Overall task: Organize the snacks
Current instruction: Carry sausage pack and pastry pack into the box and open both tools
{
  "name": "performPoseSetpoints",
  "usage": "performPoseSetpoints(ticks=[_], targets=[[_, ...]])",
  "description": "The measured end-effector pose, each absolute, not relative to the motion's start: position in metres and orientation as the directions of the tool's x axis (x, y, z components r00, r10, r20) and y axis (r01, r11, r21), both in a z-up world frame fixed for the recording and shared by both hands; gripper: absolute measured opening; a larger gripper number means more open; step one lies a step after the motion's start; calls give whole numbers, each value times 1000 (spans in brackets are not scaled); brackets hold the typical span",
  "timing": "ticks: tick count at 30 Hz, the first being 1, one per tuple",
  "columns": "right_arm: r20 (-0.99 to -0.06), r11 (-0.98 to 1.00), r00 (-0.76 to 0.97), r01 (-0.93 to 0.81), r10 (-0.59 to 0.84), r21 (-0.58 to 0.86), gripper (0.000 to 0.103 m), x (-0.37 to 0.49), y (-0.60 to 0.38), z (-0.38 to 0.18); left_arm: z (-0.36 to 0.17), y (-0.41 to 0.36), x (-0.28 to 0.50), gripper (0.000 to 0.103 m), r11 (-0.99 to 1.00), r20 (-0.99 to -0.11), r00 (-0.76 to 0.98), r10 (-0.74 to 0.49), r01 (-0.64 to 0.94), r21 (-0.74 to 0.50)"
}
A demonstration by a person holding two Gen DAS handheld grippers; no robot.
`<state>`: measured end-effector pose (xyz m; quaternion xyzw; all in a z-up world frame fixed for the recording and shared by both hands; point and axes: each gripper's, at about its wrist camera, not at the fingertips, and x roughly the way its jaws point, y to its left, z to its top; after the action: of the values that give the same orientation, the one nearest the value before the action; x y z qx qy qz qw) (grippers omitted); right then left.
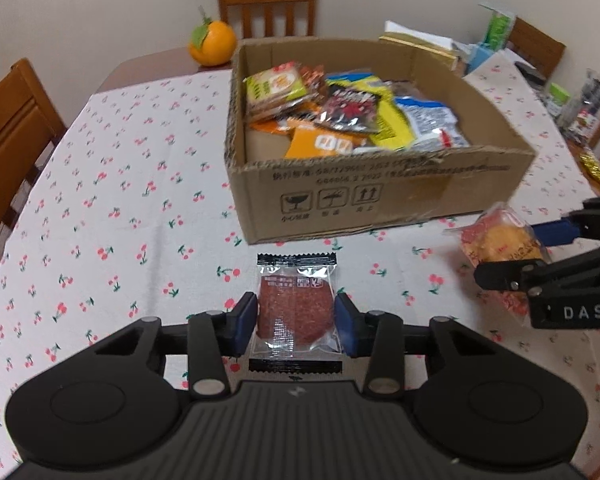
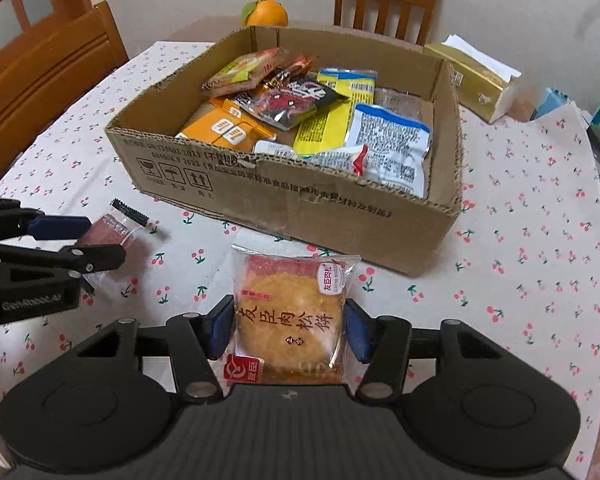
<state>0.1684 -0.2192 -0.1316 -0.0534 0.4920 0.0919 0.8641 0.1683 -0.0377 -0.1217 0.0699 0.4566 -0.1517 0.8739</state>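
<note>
The left gripper (image 1: 296, 326) is clamped on a clear packet with a red meat slice (image 1: 296, 312), its blue pads pressing the two long sides near the packet's lower half. The packet looks thin, light and floppy; the film is slick, so a hold across the slice itself, not the empty sealed edges, seems safest. The right gripper (image 2: 288, 330) is closed on a round meat-floss cake in a clear wrapper (image 2: 290, 316), pads bearing on its left and right flanks. That cake seems light but crumbly, so a gentle squeeze at its widest part suits it; harder pressure would likely crush it.

Each gripper holds one snack, two in all, both just above the cherry-print tablecloth (image 1: 112, 208). Straight ahead of both grippers, near, stands one open cardboard box (image 1: 380, 204), already holding a loose heap of packets (image 1: 340, 112): roughly eight or nine, though overlap hides the true number. Beyond the box, on the far table edge, sits one orange fruit with leaves (image 1: 213, 44). Wooden chairs (image 1: 266, 4) ring the table; three show clearly in the left wrist view.
</note>
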Motion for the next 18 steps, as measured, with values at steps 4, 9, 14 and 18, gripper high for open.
performPoseSetpoints(ticks=[4, 9, 14, 18], targets=[[-857, 972, 499, -233, 132, 14, 61, 164, -224, -119, -98, -38, 166, 41, 922, -809, 529, -255, 386, -38], [-846, 963, 512, -271, 148, 4, 61, 160, -228, -100, -66, -48, 173, 41, 889, -770, 556, -314, 456, -33], [-829, 961, 536, -276, 160, 7, 61, 159, -235, -83, -47, -65, 197, 41, 871, -726, 587, -357, 491, -31], [-815, 966, 557, -258, 158, 11, 61, 160, -242, -74, -42, -81, 224, 41, 862, -701, 604, -379, 506, -31]])
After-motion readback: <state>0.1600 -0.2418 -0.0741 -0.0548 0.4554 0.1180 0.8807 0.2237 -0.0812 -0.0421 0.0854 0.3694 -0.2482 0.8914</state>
